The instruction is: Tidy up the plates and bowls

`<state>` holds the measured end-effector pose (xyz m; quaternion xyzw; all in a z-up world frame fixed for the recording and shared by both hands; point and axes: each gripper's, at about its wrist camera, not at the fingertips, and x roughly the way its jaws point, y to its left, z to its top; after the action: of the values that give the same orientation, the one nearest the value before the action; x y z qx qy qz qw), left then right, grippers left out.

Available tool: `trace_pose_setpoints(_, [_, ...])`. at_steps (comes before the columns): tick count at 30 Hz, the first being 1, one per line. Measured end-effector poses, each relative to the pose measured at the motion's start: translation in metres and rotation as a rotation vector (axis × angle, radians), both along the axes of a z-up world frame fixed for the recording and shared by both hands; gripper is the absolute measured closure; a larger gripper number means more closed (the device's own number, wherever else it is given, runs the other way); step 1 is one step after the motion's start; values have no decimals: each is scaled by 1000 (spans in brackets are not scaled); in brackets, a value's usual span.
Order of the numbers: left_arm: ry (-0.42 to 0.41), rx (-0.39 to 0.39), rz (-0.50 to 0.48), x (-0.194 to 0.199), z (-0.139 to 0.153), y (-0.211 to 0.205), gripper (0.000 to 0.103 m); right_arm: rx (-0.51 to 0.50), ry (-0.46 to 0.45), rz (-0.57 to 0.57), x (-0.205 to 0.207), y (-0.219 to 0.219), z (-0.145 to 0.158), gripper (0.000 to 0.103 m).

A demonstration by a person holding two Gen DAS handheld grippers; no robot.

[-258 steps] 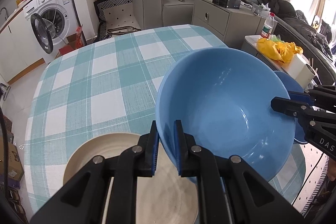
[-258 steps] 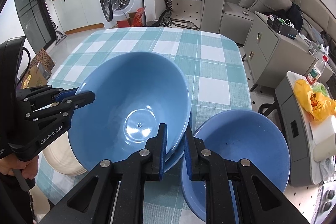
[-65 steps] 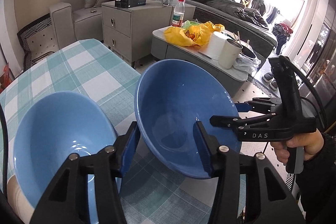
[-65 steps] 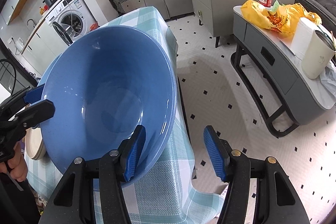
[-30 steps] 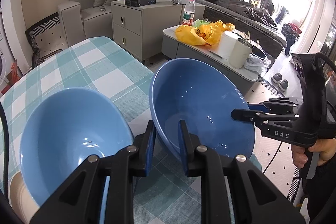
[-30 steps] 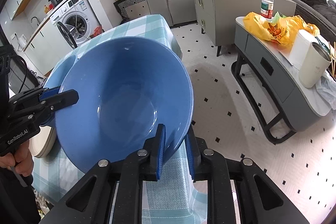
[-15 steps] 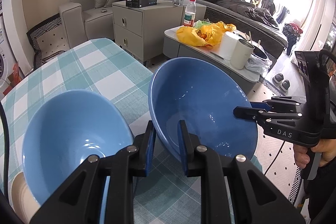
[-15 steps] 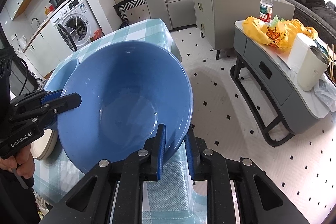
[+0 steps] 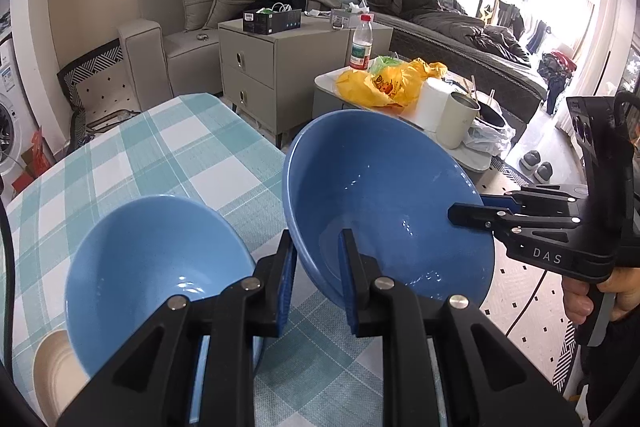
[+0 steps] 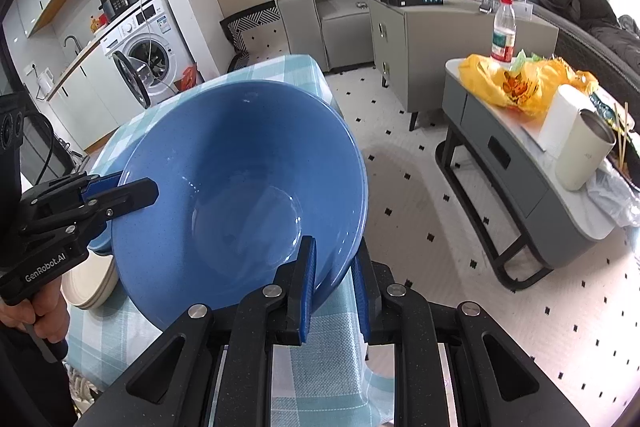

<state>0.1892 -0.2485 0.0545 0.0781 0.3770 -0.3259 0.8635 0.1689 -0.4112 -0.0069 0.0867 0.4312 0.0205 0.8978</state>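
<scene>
Both grippers pinch opposite rims of one tilted bowl [image 9: 384, 203], left gripper [image 9: 316, 275] near, right gripper [image 10: 332, 283] far; second bowl [image 9: 156, 259] waits left, on plates [image 9: 52, 375] on the tabletop [image 9: 160, 155].

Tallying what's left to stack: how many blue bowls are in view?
2: one bowl clamped at its rim by both grippers, one on the table over the beige plates. More may be hidden underneath.

Cream plate [image 9: 54, 367] mostly hidden under second blue bowl [image 9: 152, 267] (left view), bottle label [image 10: 503, 45] unreadable
</scene>
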Motion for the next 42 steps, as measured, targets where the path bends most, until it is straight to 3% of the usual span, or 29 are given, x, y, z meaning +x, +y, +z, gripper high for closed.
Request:
trace_pose_setpoints(19, [-80,-42,56,-10,39,26,84,-44,-91,28,-10,22,59,85])
trace_pose_setpoints(42, [-113,-70,244,-12,52,121,84,-69,-133,185,28,125,94,85])
